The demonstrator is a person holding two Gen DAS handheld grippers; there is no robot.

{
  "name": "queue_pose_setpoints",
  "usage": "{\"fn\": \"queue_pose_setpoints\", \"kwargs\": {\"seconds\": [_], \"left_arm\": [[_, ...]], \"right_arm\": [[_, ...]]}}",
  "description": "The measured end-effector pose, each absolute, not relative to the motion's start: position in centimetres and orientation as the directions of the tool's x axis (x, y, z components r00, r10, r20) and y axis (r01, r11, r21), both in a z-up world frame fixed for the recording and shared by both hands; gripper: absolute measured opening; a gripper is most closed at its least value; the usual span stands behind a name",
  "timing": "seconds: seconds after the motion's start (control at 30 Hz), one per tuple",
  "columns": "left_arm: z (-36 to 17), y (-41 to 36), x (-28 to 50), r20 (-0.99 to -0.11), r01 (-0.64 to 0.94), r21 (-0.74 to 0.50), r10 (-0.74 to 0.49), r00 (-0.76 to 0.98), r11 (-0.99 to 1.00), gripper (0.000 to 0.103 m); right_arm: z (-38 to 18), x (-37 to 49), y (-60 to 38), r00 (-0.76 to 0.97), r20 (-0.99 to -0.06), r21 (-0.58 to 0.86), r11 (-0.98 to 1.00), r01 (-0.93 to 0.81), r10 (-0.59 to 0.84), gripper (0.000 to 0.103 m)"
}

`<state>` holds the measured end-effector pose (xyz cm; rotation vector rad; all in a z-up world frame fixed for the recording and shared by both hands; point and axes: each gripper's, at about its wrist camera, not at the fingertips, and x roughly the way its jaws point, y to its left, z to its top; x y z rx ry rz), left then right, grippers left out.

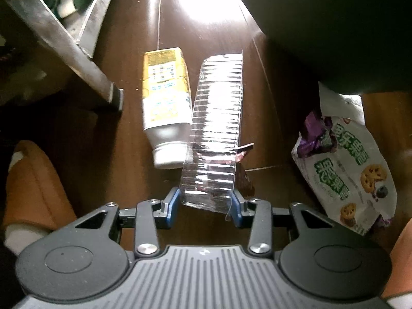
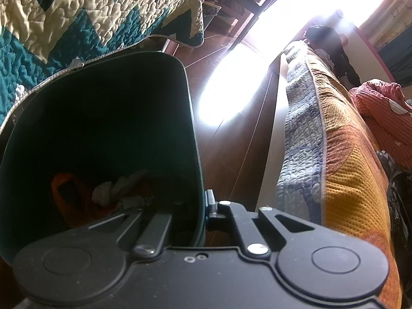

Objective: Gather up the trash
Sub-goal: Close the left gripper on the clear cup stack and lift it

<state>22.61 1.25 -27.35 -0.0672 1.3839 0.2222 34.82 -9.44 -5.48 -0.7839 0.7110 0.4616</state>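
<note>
Left hand-held gripper [image 1: 207,203] clamped on flimsy, crackly clear plastic tray [image 1: 216,128]'s near end; right hand-held gripper [image 2: 203,206] pinching bin [image 2: 191,128] wall

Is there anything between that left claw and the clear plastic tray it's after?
Nothing visible. The left claw already has the tray between its fingers, at the tray's near end. The bottle lies beside the tray on the floor, not in the way.

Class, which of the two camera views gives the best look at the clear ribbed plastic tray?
The left wrist view: the clear ribbed tray fills the centre, its near end between the left gripper fingers, beside the bottle. The right wrist view shows none of it, only the bin.
</note>
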Motion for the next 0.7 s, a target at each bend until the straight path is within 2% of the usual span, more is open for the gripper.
{"fn": "queue_pose_setpoints", "kwargs": {"seconds": [0.17,0.27,0.7], "left_arm": [[-24.6,1.7,21.2,-0.978,-0.187,0.106,0.136,0.155,0.977,0.038],[-23.0,2.1,20.3,-0.979,-0.176,0.137,0.16,0.124,0.975,0.008],[-20.2,2.9,18.5,-0.981,-0.174,0.11,0.135,0.138,0.979,0.008]], "right_arm": [[-5.5,34.8,-9.4,0.684,-0.72,-0.48,0.627,-0.613,0.117,0.004],[-5.4,34.9,-9.5,0.682,-0.722,-0.473,0.635,-0.61,0.118,0.004],[-5.4,34.1,-9.1,0.685,-0.717,-0.483,0.617,-0.622,0.128,0.004]]}}
